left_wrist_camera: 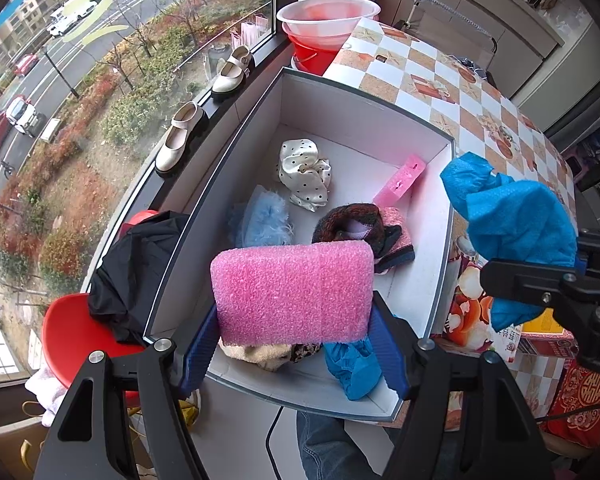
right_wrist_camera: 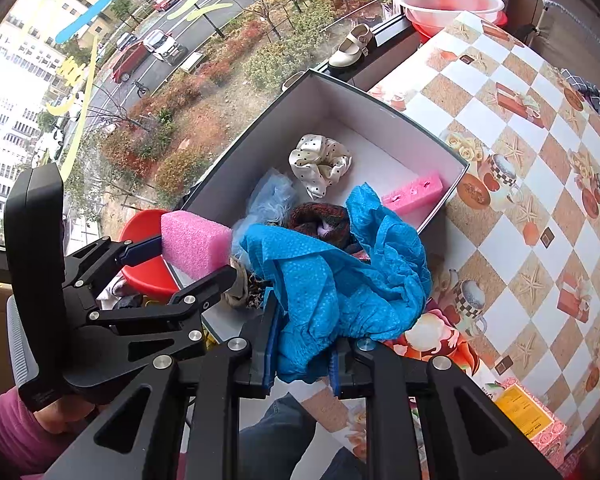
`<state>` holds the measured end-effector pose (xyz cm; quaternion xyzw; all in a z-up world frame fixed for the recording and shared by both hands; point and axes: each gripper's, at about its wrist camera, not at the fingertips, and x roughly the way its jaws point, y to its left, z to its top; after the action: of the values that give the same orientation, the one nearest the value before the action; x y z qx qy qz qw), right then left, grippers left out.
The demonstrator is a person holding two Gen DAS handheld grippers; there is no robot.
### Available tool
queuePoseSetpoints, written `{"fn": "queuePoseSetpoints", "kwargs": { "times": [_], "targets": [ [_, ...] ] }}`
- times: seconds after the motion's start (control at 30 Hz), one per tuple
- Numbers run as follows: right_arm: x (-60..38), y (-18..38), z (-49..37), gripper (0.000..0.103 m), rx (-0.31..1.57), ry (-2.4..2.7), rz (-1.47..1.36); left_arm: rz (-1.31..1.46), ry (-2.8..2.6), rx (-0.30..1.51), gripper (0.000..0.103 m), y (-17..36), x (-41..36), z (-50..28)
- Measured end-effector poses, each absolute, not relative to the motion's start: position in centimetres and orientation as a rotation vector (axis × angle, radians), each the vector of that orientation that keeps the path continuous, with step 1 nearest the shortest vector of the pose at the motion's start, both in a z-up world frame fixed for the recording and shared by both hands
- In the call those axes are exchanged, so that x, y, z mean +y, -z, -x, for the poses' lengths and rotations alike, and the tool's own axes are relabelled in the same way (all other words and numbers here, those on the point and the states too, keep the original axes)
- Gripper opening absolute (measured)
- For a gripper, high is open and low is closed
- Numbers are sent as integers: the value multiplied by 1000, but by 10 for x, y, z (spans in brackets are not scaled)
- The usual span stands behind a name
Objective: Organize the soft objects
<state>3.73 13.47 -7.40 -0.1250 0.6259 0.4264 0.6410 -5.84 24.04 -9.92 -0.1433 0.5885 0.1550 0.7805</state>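
My left gripper (left_wrist_camera: 294,308) is shut on a large pink foam block (left_wrist_camera: 292,284), held over the near end of an open grey box (left_wrist_camera: 380,160) with a white inside. My right gripper (right_wrist_camera: 304,344) is shut on a crumpled blue cloth (right_wrist_camera: 340,276), held above the box's near right corner. In the box lie a polka-dot scrunchie (left_wrist_camera: 304,174), a pale blue fluffy piece (left_wrist_camera: 260,220), a dark knitted item (left_wrist_camera: 352,224), a small pink foam piece (left_wrist_camera: 400,180), a beige plush piece (left_wrist_camera: 256,354) and another blue cloth (left_wrist_camera: 352,368).
The box stands on a table with a checkered cloth (right_wrist_camera: 520,140) beside a window. Shoes (left_wrist_camera: 180,140) sit on the sill, and basins (left_wrist_camera: 324,28) stand at the far end. A black garment (left_wrist_camera: 132,264) lies on a red chair. A small carton (right_wrist_camera: 528,420) lies near right.
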Motion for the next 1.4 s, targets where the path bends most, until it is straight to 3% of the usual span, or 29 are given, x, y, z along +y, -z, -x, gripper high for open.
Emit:
{"fn": "queuePoseSetpoints", "kwargs": {
  "times": [0.8, 0.97, 1.03, 1.1, 1.13, 1.23, 1.27, 1.3, 1.4],
  "targets": [
    [149, 85, -61, 21, 1437, -944, 296, 338, -343, 1270, 73, 103, 249, 46],
    [157, 82, -68, 21, 1427, -943, 288, 311, -381, 1249, 80, 101, 246, 43],
    [160, 81, -70, 32, 1433, -945, 280, 303, -404, 1251, 81, 100, 246, 42],
    [161, 78, -71, 74, 1425, -936, 278, 306, -429, 1271, 81, 102, 248, 41],
    [160, 76, -71, 82, 1415, -928, 277, 304, -451, 1290, 81, 104, 249, 41],
    [157, 73, -72, 87, 1412, -909, 274, 299, -486, 1325, 81, 108, 253, 42],
    [157, 74, -72, 100, 1421, -891, 286, 326, -470, 1323, 81, 109, 254, 44],
    [156, 75, -72, 103, 1428, -870, 301, 358, -451, 1324, 81, 110, 256, 46],
    [149, 74, -71, 103, 1434, -856, 294, 388, -436, 1324, 81, 110, 255, 50]
  ]
}}
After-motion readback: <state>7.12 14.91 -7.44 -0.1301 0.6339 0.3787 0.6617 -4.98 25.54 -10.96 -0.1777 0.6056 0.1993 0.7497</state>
